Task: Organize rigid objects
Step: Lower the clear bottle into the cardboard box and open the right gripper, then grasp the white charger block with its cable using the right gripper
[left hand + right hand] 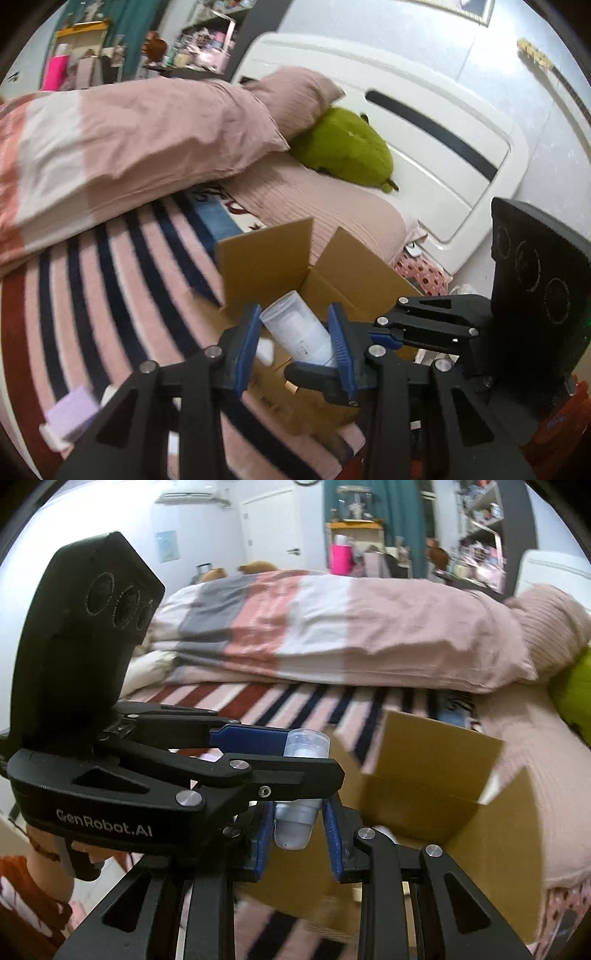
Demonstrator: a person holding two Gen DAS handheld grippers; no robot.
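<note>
Right wrist view: bottle [295, 825] in left claw [306, 751], nozzle visible.

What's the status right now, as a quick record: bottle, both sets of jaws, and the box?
bottle: white plastic bottle, tilted, held above the box
left gripper: jaws closed on the bottle's body
right gripper: jaws around the bottle's other end; contact unclear
box: cardboard box, flaps open, on the bed
bed: striped sheet
likely stage: handover or lowering the bottle into the box, not yet released
</note>
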